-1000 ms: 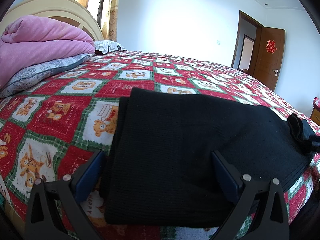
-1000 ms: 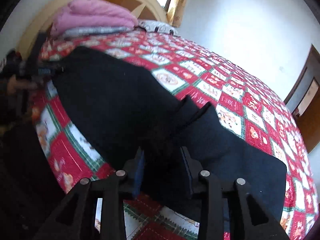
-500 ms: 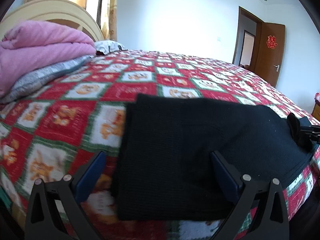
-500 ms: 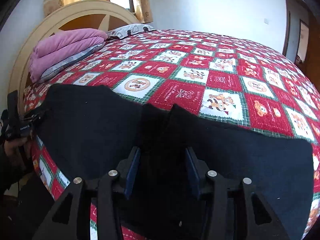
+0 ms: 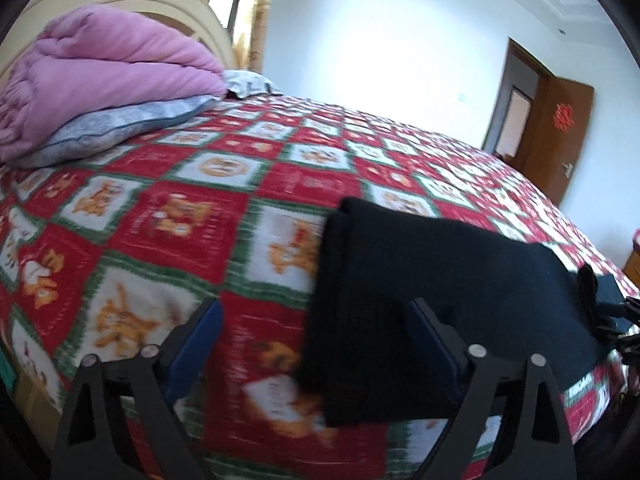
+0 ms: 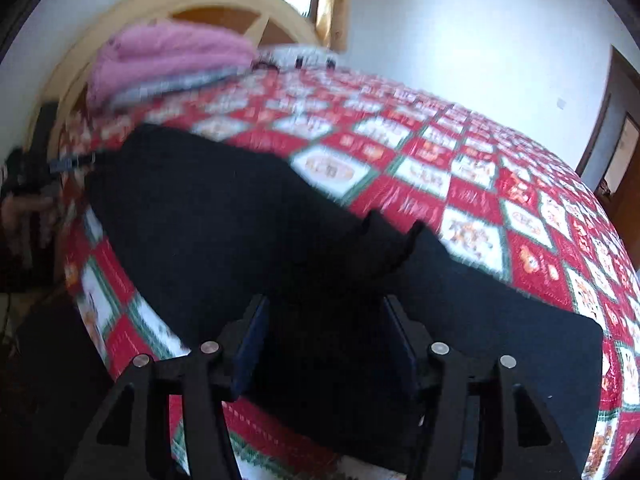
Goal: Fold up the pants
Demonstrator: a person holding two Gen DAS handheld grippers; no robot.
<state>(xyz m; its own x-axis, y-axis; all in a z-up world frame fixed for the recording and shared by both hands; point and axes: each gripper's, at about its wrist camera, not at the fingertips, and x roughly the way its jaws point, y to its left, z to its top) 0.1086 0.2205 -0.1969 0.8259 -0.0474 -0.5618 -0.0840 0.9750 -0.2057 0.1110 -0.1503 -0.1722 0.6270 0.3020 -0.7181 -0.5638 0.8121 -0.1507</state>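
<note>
Flat on the bedspread (image 5: 168, 216), black pants (image 5: 432, 280), hand-held grippers spread: left (image 5: 316, 344) closing, right (image 6: 326, 332) opening.

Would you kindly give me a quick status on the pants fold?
Left tongs closing, nothing gripped. Right tongs opening over black pants, cloth between the pads. Pants flat on quilt. Nothing in the way.
</note>
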